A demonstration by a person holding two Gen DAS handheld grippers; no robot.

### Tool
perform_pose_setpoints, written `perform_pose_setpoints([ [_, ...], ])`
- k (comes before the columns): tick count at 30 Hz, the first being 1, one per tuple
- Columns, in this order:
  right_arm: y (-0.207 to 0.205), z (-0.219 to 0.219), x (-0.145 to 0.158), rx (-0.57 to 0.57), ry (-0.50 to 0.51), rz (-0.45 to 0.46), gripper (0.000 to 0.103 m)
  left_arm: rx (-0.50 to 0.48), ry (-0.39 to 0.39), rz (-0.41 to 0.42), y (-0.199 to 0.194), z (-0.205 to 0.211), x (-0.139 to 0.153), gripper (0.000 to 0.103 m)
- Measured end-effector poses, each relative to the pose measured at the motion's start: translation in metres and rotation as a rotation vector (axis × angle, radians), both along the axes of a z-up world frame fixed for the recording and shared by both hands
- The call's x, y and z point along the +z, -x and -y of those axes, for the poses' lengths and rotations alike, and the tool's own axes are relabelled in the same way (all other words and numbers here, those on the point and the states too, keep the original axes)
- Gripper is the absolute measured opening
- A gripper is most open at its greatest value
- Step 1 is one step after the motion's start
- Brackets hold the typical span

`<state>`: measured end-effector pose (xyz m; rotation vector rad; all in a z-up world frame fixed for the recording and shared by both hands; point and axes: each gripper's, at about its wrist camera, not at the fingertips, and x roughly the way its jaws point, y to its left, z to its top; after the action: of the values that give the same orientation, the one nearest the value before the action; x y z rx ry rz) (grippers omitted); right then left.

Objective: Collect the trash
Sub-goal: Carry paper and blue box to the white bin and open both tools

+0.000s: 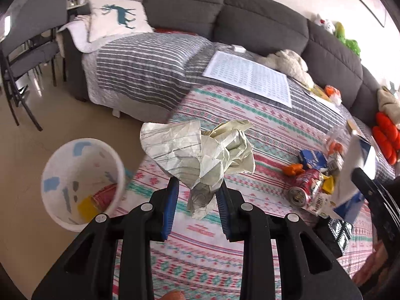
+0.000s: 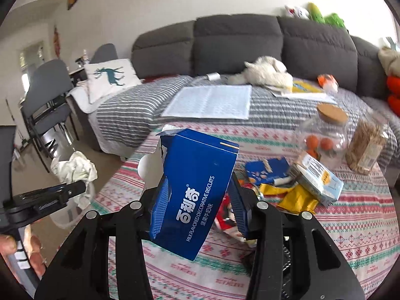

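Observation:
My left gripper (image 1: 197,187) is shut on a crumpled pale paper (image 1: 200,150), held above the edge of the patterned tablecloth (image 1: 250,225). A white trash bin (image 1: 82,182) stands on the floor to its lower left, with a red and a yellow piece inside. My right gripper (image 2: 200,187) is shut on a blue biscuit box (image 2: 195,187), lifted over the table. A red can (image 1: 305,187), yellow wrapper (image 2: 295,197), blue wrapper (image 2: 265,170) and a small carton (image 2: 317,177) lie in a heap on the table. The left gripper with the paper (image 2: 77,167) shows at the left of the right wrist view.
A grey sofa (image 1: 250,17) with striped blanket, a paper sheet (image 1: 250,77) and plush toys lies behind the table. A glass jar (image 2: 325,135) with a cork lid and a snack bag (image 2: 367,145) stand on the table at right. Grey chairs (image 1: 30,50) stand at the left.

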<state>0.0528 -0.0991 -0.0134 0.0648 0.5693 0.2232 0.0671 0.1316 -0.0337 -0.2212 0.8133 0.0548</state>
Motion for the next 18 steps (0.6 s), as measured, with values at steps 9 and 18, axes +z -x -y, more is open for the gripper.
perform_pose_setpoints([
  [9, 0.015, -0.039, 0.006, 0.058, 0.008, 0.029, 0.044, 0.183, -0.093, 0.036, 0.016, -0.065, 0.007, 0.030],
  [18, 0.020, -0.087, 0.000, 0.139, 0.040, 0.024, 0.044, 0.352, -0.101, -0.004, 0.012, -0.129, 0.003, 0.030],
])
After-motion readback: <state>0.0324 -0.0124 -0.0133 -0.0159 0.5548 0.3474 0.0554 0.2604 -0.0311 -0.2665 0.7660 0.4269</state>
